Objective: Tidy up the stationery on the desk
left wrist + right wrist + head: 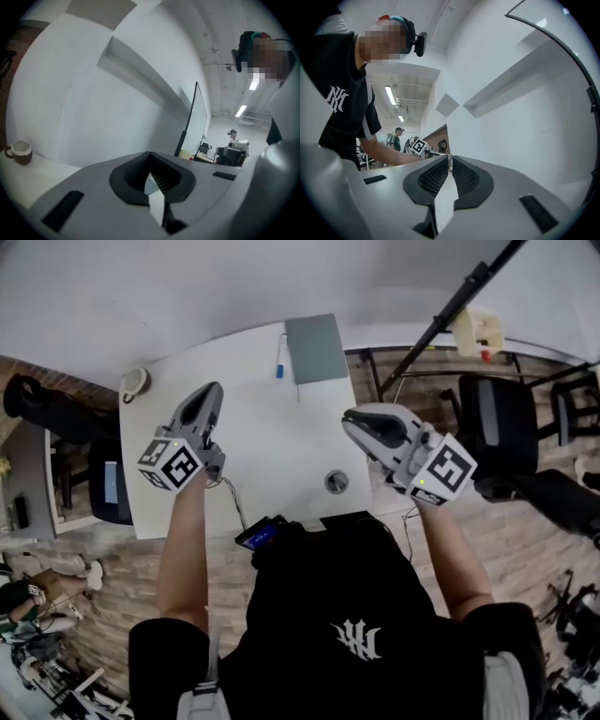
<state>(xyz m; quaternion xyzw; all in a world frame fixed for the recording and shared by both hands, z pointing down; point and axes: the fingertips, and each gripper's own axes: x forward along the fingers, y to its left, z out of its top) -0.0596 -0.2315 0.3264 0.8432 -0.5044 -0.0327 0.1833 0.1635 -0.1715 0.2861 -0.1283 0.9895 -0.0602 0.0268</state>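
White desk point(272, 451) over a plank floor is what I'm working above. At its near edge sits a dark device with a lit screen point(262, 533), a thin cable point(234, 502) trailing from it, and a little further in a small round grey disc point(337, 482). Both tools hang above the middle of the desktop, well apart. The left gripper point(212, 395) has its jaws pressed together with nothing between them, and the right gripper point(352, 421) is likewise closed on nothing, as each gripper view shows. At the far edge the blue pen point(280, 360) lies just beside the grey notebook point(316, 348), both roughly square to the desk, and a mug point(136, 382) stands at the far left corner. I judge the tidying largely done: the stationery is gathered at the back and I carry nothing. No holder is visible, so whether the pen needs another move I can't tell.
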